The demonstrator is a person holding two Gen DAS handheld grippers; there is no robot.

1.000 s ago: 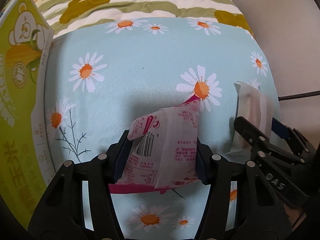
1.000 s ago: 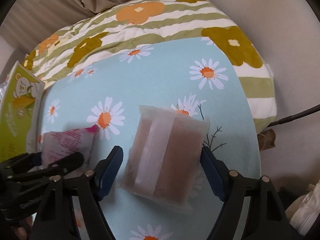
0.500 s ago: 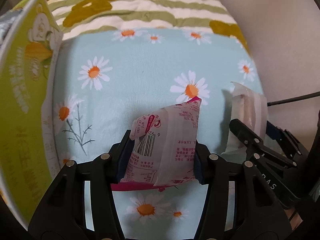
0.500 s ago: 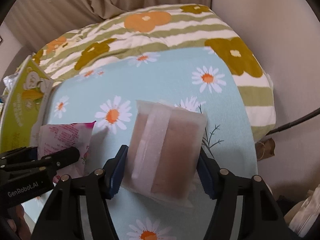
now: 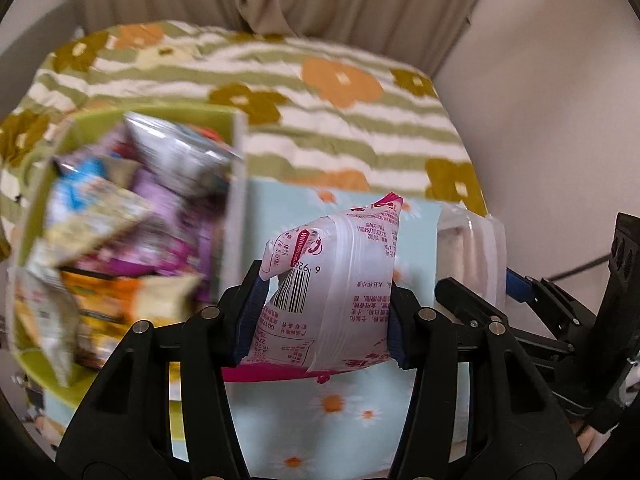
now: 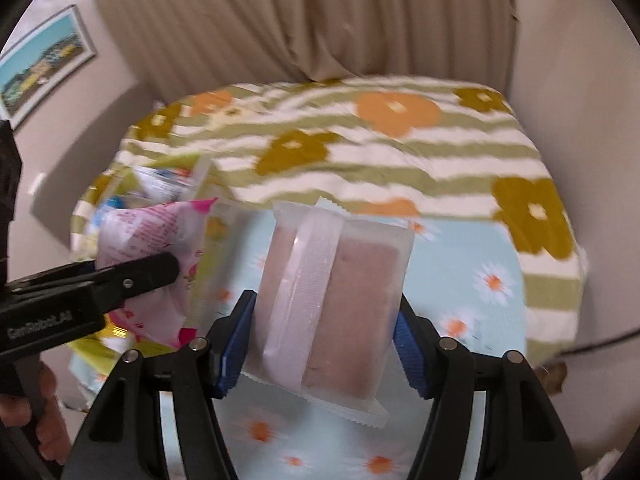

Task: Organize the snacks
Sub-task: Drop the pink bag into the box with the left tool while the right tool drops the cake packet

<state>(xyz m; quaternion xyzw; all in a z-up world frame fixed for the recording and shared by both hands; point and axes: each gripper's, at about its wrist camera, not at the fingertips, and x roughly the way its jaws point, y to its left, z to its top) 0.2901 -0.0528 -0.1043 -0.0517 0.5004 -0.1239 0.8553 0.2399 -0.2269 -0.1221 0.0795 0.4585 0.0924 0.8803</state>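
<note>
While left gripper [image 5: 322, 312] clamps pink packet [image 5: 332, 280], right gripper [image 6: 326, 344] clamps brown bar [image 6: 332, 300]

Bed covered by a green-and-white striped blanket [image 6: 420, 152] with large orange and olive flowers. Over its near part lies a pale blue daisy-print sheet [image 6: 472, 264], white petals, orange centres. Beige pleated curtain [image 6: 304, 20] hangs behind the head of the bed, reaching the blanket's far edge. Plain off-white wall [image 5: 560, 100] to the right. Framed picture [image 6: 44, 68] on the left wall, blue and yellow tones, detail blurred. Dark cable [image 6: 600, 340] runs along the right wall beside the bed.
</note>
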